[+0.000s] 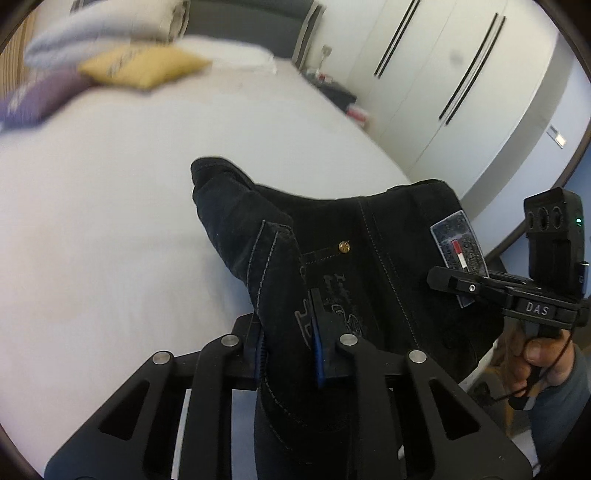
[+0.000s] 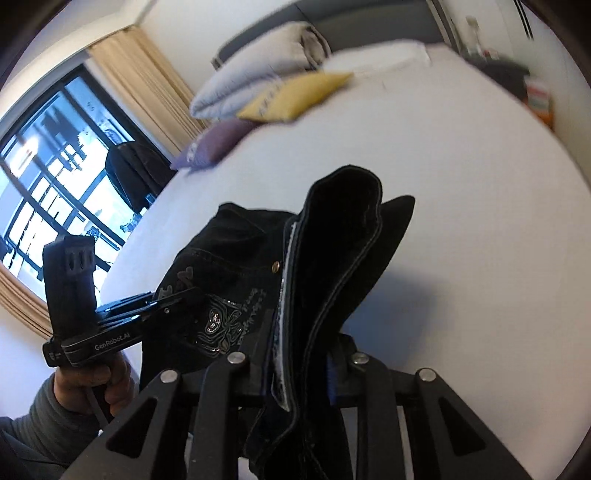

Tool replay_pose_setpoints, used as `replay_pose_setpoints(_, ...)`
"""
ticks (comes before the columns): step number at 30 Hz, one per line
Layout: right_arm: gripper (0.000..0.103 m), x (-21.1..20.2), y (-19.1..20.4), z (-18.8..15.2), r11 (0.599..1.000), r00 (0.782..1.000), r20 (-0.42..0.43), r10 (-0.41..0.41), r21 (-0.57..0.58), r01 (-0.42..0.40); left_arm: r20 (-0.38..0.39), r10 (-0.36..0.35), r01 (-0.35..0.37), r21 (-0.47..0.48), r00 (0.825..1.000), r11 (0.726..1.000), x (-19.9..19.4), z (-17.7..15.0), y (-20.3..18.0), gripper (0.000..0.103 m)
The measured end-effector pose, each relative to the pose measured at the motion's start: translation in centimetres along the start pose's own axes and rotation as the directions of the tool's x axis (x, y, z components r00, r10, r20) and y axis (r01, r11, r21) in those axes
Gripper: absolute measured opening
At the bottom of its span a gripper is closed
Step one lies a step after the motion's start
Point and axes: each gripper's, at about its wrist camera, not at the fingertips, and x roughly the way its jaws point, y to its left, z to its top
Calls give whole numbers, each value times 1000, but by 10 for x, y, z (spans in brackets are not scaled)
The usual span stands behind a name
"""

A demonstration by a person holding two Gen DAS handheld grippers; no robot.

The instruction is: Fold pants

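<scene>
A pair of black jeans (image 1: 369, 266) with stitched pockets and a waist patch hangs in the air above a white bed (image 1: 110, 221). My left gripper (image 1: 288, 332) is shut on one end of the waistband. My right gripper (image 2: 299, 354) is shut on the other end of the jeans (image 2: 332, 258), where folded waistband layers stand up between its jaws. Each gripper shows in the other's view: the right one (image 1: 454, 284) at the patch, the left one (image 2: 155, 306) at the embroidered pocket. The legs hang down out of sight.
Yellow (image 1: 140, 66), purple (image 1: 33, 99) and grey (image 1: 92, 33) pillows lie at the head of the bed. White wardrobe doors (image 1: 461, 74) stand to the right. A window (image 2: 48, 166) with beige curtains is on the left. A low nightstand (image 1: 332, 88) stands beside the bed.
</scene>
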Motion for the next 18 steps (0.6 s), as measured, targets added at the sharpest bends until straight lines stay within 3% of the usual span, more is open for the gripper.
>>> replay_pose_setpoints(6, 24, 27, -31, 36, 999, 1000, 17, -7, 50, 6, -1, 44, -44, -2, 999, 999, 31, 27, 12, 17)
replay_pose_setpoints(10, 25, 79, -72, 30, 991, 996, -80, -46, 121, 55, -68, 90, -91, -18, 994, 996, 87, 15, 18, 18)
replay_pose_setpoints(11, 30, 89, -79, 26, 988, 993, -101, -66, 129, 79, -78, 108, -110, -23, 991, 994, 99, 9, 22, 19)
replay_pose_setpoints(12, 39, 96, -87, 21, 984, 989, -117, -89, 142, 106, -79, 112, -115, -33, 991, 993, 105, 5, 26, 26)
replay_pose_setpoints(16, 48, 93, -112, 7, 973, 998, -54, -14, 227, 26, -62, 130, -135, -78, 990, 988, 110, -4, 41, 52)
replay_pose_setpoints(18, 58, 87, -109, 5, 974, 997, -61, -36, 219, 49, -49, 158, -161, -77, 986, 984, 102, -5, 40, 61)
